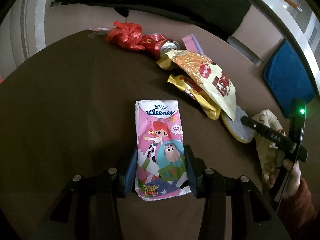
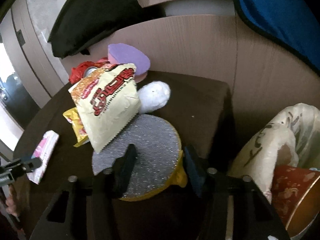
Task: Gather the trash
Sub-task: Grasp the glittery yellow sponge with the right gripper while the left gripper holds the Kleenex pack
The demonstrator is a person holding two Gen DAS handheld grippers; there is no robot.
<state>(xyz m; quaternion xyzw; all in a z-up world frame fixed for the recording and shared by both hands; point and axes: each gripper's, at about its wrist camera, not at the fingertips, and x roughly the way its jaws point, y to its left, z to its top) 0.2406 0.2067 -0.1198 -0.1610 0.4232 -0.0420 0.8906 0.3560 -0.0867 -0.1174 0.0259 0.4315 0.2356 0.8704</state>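
A pink Kleenex tissue pack lies on the dark round table. My left gripper is shut on its near end, a pad against each side. In the right wrist view a flat silver disc with a yellow rim lies near the table edge. My right gripper stands open over it, the left finger above the disc's face and the right finger beside its rim. A cream snack bag overlaps the disc's far edge, with a yellow wrapper under it.
A red can, crumpled red plastic, a purple piece and a white wad lie further back. A cream plastic bag holding a red paper cup hangs at the right. A blue cushion sits beyond.
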